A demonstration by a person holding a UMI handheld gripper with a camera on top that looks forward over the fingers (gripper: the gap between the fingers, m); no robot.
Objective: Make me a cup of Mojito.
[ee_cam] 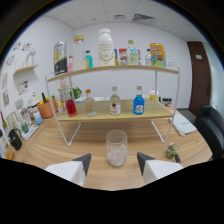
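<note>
Holding my claw (114,162) with its fingers apart, I face the ice-filled glass (116,147) standing on the counter (75,145) just ahead between the fingertips, where an off-centre close could, I judge, tip it and spill ice.

A clear, glossy glass tumbler (116,147) stands on the matt, light wooden table (190,150) before the white-wire, wooden-shelved rack (112,112).

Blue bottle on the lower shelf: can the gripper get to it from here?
Probably not straight ahead. The glass of ice stands on the table just beyond the open tongs, directly between them and the blue bottle. Going around the glass on its right looks free.
</note>
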